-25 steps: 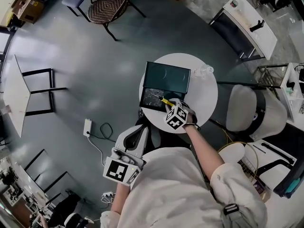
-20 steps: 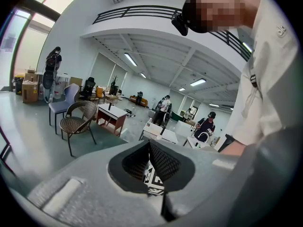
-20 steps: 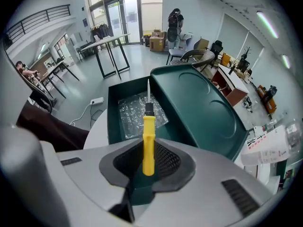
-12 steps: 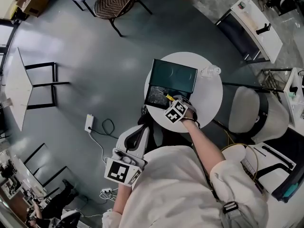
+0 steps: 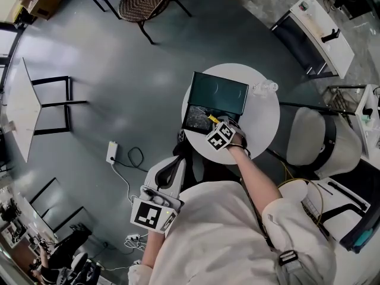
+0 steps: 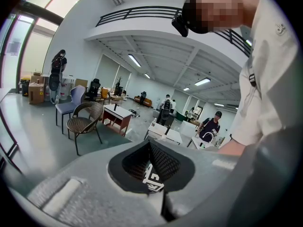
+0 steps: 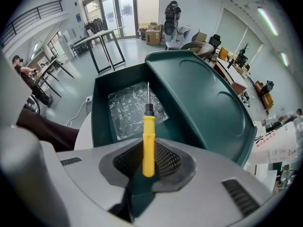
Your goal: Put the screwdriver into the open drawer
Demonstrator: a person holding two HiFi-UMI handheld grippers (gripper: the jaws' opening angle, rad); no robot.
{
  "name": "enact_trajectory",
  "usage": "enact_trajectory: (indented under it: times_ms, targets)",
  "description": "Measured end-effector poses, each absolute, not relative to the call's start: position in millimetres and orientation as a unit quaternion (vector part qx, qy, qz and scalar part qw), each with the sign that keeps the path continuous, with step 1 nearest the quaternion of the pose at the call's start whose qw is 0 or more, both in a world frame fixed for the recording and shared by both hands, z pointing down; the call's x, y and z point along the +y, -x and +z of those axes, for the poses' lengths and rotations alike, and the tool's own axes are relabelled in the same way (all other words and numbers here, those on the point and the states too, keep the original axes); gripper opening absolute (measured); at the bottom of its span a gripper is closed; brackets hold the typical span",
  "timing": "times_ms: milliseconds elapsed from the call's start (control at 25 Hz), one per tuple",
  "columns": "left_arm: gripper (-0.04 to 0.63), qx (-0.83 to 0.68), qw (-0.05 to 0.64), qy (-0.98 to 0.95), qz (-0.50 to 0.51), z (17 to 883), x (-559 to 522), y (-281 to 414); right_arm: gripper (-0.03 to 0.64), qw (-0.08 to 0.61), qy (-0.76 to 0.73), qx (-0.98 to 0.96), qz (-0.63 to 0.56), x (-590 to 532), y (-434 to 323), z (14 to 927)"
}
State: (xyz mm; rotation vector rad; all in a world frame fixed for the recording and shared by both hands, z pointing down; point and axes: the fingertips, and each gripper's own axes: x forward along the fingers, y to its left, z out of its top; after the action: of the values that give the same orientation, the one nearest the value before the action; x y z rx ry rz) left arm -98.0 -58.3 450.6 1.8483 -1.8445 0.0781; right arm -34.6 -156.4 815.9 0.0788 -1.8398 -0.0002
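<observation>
On the round white table (image 5: 258,120) stands a dark green box (image 5: 218,92) with its drawer (image 5: 189,113) pulled out toward me. A crumpled clear plastic sheet (image 7: 130,108) lies in the drawer (image 7: 102,110). My right gripper (image 5: 214,124) is shut on the yellow handle of the screwdriver (image 5: 211,119). In the right gripper view the screwdriver (image 7: 148,141) points forward, its metal tip over the plastic sheet, held by the right gripper (image 7: 147,167). My left gripper (image 5: 171,168) hangs low beside my body, away from the table. In its own view the left gripper (image 6: 158,176) is shut and holds nothing.
A clear plastic container (image 5: 264,88) sits at the table's far right edge. A white chair (image 5: 314,138) stands right of the table, and a wicker chair (image 5: 139,5) farther off. A power strip with its cable (image 5: 111,153) lies on the grey floor to the left.
My right gripper has edged slightly forward over the drawer with the screwdriver still in it. The left gripper has stayed where it was.
</observation>
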Motion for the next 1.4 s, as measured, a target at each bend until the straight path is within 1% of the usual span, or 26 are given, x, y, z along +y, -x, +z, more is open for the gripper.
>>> enact_trajectory:
  times_ms: [440, 920, 1160, 1400]
  targets:
    - [0.012, -0.68, 0.26, -0.685, 0.03, 450.5, -53.8, 96.8, 0.083, 0.595, -0.05, -0.802, 0.016, -158.0, 36.3, 812.3]
    - [0.012, -0.675, 0.251, -0.694, 0.029, 444.0, -47.0, 96.6, 0.074, 0.582, -0.073, -0.81, 0.018, -159.9, 30.2, 798.6]
    - [0.012, -0.662, 0.243, -0.709, 0.028, 438.5, -44.1, 103.6, 0.055, 0.58, -0.1, -0.808, 0.014, -162.1, 24.1, 788.6]
    - [0.012, -0.633, 0.235, -0.737, 0.027, 432.9, -43.0, 103.5, 0.034, 0.556, -0.134, -0.819, 0.037, -154.0, 19.3, 762.5]
